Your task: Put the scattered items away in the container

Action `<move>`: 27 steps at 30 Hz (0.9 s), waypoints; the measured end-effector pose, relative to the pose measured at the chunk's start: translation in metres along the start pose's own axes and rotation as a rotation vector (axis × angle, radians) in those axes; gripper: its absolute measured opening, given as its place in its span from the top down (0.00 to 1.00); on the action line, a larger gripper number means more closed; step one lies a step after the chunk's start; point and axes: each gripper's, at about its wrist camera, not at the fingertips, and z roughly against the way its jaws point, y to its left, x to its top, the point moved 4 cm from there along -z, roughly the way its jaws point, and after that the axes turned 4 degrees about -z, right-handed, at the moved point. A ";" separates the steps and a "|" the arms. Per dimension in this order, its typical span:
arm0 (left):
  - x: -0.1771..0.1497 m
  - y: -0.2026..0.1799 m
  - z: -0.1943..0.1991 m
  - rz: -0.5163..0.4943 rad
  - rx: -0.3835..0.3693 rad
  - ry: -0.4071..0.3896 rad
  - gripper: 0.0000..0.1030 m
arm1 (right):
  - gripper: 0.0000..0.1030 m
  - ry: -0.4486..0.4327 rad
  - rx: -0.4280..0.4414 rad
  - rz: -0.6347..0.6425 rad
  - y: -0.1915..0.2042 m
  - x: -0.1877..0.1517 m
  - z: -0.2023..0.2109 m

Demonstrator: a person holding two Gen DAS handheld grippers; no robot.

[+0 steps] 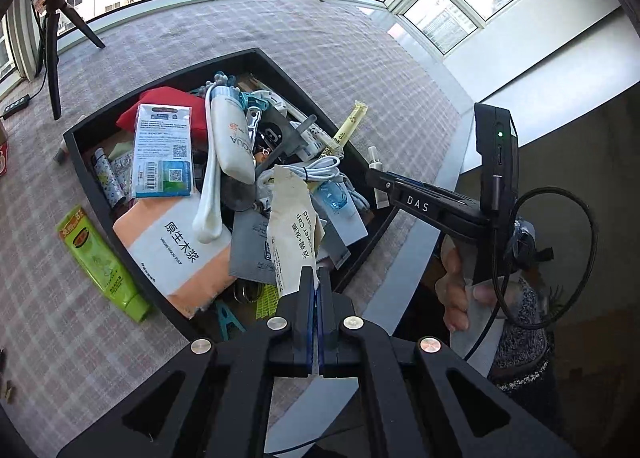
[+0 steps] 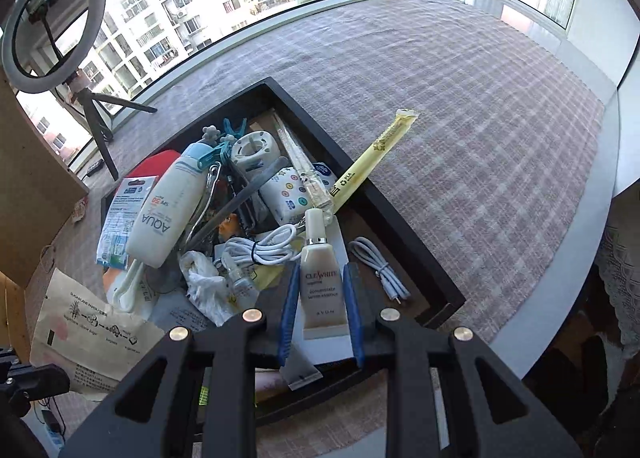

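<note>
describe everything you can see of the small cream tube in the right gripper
The small cream tube looks like glossy plastic, printed CLEWHITE and AVON, with a silver collar and a tall off-white cap. It sits cap forward, flat crimped end toward the camera, between the right gripper's blue pads, which press its two sides. It hangs above the black tray, over the near corner.

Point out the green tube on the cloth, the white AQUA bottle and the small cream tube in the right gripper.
green tube (image 1: pixel 105 266): left wrist view, middle of its body.
AQUA bottle (image 2: pixel 160 214): right wrist view, on the lettering.
cream tube (image 2: pixel 323 290): right wrist view, on its printed front.
</note>
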 end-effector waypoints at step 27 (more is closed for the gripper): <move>0.015 0.299 -0.041 0.147 0.296 -0.089 0.77 | 0.56 -0.018 0.115 0.215 0.095 0.005 0.005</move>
